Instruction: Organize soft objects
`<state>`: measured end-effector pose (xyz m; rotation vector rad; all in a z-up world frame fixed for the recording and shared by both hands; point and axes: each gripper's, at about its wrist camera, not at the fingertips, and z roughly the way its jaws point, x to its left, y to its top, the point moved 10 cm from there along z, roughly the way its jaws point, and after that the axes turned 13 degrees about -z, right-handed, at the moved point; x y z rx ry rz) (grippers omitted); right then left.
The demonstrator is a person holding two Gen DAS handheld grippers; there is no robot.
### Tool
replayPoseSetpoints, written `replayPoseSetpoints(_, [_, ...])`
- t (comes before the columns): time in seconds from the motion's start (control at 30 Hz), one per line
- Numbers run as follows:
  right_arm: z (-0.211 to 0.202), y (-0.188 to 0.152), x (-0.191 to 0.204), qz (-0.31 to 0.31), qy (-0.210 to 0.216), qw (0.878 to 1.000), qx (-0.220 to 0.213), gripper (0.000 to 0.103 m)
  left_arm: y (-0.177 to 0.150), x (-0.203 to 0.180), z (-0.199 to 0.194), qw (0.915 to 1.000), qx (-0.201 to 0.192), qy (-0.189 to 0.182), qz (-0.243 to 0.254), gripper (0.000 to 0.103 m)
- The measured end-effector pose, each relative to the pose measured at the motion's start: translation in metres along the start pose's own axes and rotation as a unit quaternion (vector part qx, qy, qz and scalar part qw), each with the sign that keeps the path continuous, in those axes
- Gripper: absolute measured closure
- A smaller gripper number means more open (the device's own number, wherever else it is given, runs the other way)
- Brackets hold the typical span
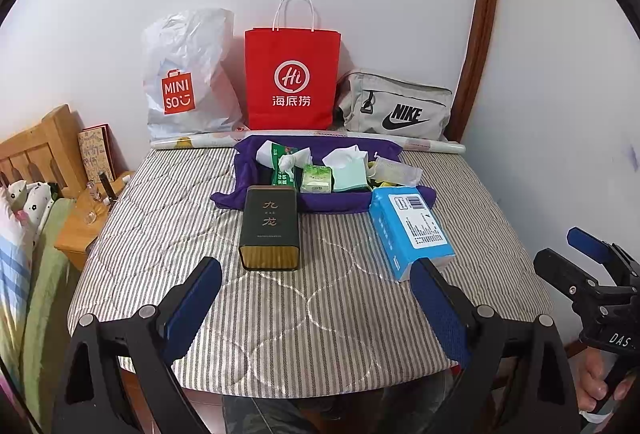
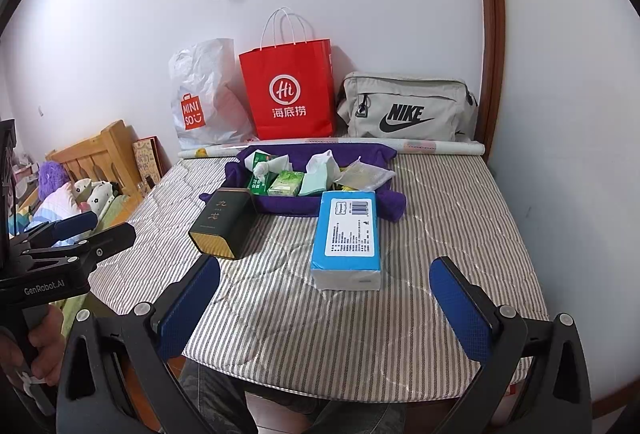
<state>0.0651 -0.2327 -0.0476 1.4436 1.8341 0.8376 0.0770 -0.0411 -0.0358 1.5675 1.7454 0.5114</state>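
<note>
A blue tissue pack (image 1: 410,230) (image 2: 348,238) lies on the striped quilt, right of a dark tin box (image 1: 271,230) (image 2: 223,224). Behind them a purple cloth tray (image 1: 256,189) (image 2: 280,207) holds several small tissue packs and wrappers, among them a green pack (image 1: 317,178) (image 2: 286,183) and a mint pack (image 1: 349,173) (image 2: 314,182). My left gripper (image 1: 316,304) hovers open over the quilt's near edge, short of the tin. My right gripper (image 2: 326,308) is open too, just before the blue pack. Each gripper shows in the other's view at the side, right gripper (image 1: 592,274), left gripper (image 2: 68,246).
Against the wall stand a white plastic bag (image 1: 186,81) (image 2: 204,97), a red paper bag (image 1: 291,79) (image 2: 290,89) and a grey pouch (image 1: 396,105) (image 2: 408,105). A rolled sheet (image 1: 432,145) lies behind the tray. A wooden nightstand (image 1: 82,226) and headboard (image 2: 100,153) stand at left.
</note>
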Motion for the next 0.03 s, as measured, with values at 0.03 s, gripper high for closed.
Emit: replayPoseSetpoints(0.03, [0.0000,-0.0001,0.0000,0.000,0.000,1.000,0.000,0.000,0.0000,-0.0002,0.0001,1.0000,0.000,0.000,0.000,0.008])
